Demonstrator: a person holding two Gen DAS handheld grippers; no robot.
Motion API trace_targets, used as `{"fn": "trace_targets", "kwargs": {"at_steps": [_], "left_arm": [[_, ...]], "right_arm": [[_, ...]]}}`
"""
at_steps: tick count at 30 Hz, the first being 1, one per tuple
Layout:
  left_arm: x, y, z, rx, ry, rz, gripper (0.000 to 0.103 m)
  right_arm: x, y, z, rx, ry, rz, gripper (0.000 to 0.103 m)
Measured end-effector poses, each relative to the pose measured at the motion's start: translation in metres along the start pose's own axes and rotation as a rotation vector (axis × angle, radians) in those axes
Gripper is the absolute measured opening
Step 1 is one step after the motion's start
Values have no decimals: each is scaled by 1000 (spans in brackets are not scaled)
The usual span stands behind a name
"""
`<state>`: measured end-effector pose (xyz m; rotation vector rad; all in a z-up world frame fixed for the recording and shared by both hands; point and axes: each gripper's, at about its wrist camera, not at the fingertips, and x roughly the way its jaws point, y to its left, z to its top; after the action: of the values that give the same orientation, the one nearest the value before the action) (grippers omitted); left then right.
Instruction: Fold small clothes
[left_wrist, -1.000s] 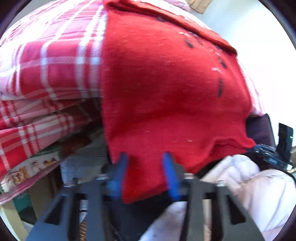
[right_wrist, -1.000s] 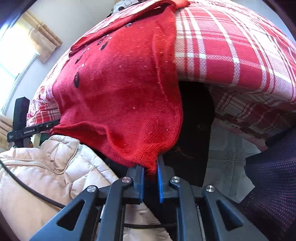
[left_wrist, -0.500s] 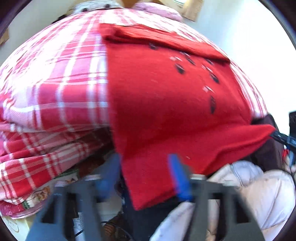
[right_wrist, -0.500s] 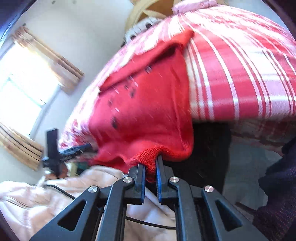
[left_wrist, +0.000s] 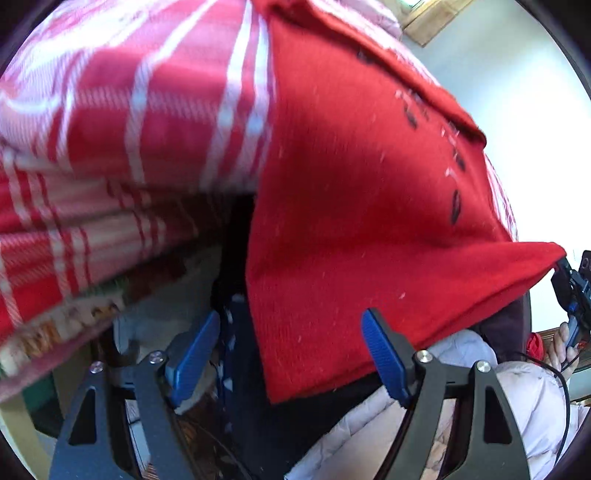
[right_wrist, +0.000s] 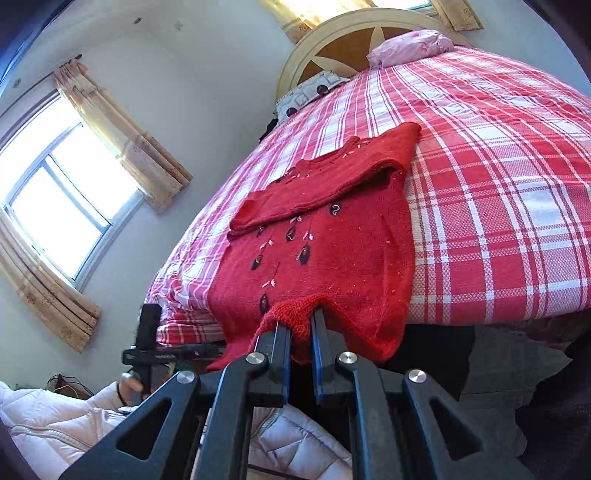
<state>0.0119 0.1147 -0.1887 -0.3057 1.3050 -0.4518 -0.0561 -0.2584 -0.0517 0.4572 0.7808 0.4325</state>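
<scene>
On the near edge of the bed (right_wrist: 498, 206), over its red-and-white plaid cover, a red knitted sweater (right_wrist: 325, 251) lies spread flat with its lower hem hanging off the side of the mattress. Its sleeves are folded across the chest, and dark leaf-like motifs with pale stitches run down its front. The right gripper (right_wrist: 299, 328) has its jaws almost fully together, pinching a bunched bit of the sweater's hem so that the knit rises in a small hump between the blue pads. The left gripper (left_wrist: 291, 354) is below the overhanging hem at the sweater's other lower corner; its jaws are opening and stand wide, the blue pads (left_wrist: 384, 354) well apart, and the red cloth hangs between them without either pad pressing on it. In the left wrist view the hem (left_wrist: 406, 295) slants from that loose corner up toward the far side, where the other tool (left_wrist: 572, 291) holds it. A pale padded jacket (right_wrist: 51, 417) shows below both grippers. At the head of the bed stand a rounded wooden headboard (right_wrist: 332, 44), a pink pillow (right_wrist: 410, 46) and a patterned cushion (right_wrist: 314, 88); a window (right_wrist: 55, 195) with beige curtains is on the wall beside the bed.
</scene>
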Motion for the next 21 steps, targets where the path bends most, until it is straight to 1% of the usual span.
{"fn": "trace_targets", "kwargs": {"at_steps": [1, 3, 5, 6, 8, 9, 11, 13, 15, 18, 19, 21], "left_arm": [[4, -1, -3, -10, 18, -14, 82], [10, -6, -7, -9, 36, -19, 77], [11, -14, -8, 17, 27, -31, 56], [9, -18, -7, 30, 25, -28, 52], [7, -21, -7, 32, 27, -44, 22], [7, -20, -7, 11, 28, -54, 18], [3, -11, -9, -24, 27, -67, 15], [-1, -8, -9, -41, 22, -59, 12], [-9, -10, -6, -50, 4, -54, 12], [-39, -20, 7, -33, -65, -85, 12], [-54, -24, 15, -26, -105, -89, 12], [-81, -30, 33, -16, -173, -74, 12]], "right_arm": [[-3, -1, 0, 3, -10, 0, 9], [-6, -3, 0, 13, -21, 13, 9], [-4, -5, 1, 16, -18, -8, 9], [-3, -6, 0, 15, -15, -14, 9], [0, -7, -1, 21, -8, -13, 9], [1, -6, -2, 23, -7, -13, 9], [2, -6, -2, 20, -8, -16, 9], [2, -6, -2, 16, -9, -27, 9], [1, -6, 0, 22, -14, -18, 9], [-2, -2, 9, 10, -30, -5, 9], [-3, -1, 15, 5, -37, 0, 9], [-2, -2, 30, 7, -55, 16, 9]]}}
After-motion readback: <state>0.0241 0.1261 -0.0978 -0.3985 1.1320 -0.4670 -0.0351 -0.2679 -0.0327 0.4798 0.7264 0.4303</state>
